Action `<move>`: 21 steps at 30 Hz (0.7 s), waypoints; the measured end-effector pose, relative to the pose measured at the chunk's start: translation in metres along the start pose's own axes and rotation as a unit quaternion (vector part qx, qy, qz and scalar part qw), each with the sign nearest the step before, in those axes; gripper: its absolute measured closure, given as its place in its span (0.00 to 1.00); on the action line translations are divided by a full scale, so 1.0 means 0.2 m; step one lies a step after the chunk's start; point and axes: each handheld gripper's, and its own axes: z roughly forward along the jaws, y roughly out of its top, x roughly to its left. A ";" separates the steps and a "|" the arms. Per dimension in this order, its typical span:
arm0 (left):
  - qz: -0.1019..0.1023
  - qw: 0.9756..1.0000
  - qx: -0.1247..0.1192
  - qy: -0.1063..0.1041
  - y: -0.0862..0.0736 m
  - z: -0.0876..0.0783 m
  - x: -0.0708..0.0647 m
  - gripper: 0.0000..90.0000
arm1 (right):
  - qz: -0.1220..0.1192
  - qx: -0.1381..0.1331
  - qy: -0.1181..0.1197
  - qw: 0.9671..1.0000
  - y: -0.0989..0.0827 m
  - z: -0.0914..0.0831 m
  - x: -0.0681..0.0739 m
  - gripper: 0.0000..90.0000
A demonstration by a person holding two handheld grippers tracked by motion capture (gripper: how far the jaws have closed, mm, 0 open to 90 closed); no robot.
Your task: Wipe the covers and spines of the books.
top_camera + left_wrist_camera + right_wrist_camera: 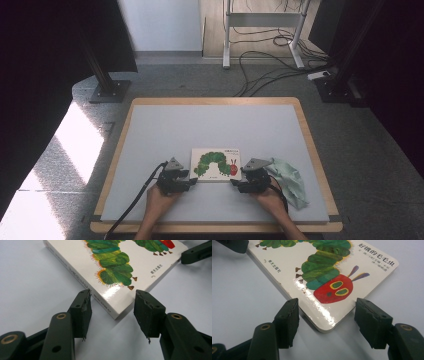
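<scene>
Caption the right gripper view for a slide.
Right gripper open, its jaws on either side of the near corner of a caterpillar picture book lying flat on the grey table.

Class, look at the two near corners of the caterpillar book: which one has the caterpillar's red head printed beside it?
The near right corner of the book, between the jaws of the right tongs. The red head lies there; the corner by the left tongs shows only green body.

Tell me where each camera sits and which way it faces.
High view: above the near side, looking forward and down on the table; both forearms, left gripper, right gripper.
Left gripper view: along open jaws at the book corner.
Right gripper view: along open jaws at the opposite near corner.
All share the book.
</scene>
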 end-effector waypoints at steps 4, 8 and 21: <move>-0.002 1.000 -0.009 0.006 0.02 0.03 0.05 0.53 | 0.003 0.001 -0.003 1.000 0.04 0.04 -0.05 0.39; 0.010 1.000 -0.008 0.016 0.04 0.04 0.06 0.48 | 0.007 0.000 -0.002 1.000 0.06 0.06 -0.07 0.40; 0.020 1.000 -0.003 0.009 0.04 -0.04 0.04 0.20 | 0.010 -0.010 0.005 1.000 0.05 0.03 -0.08 0.26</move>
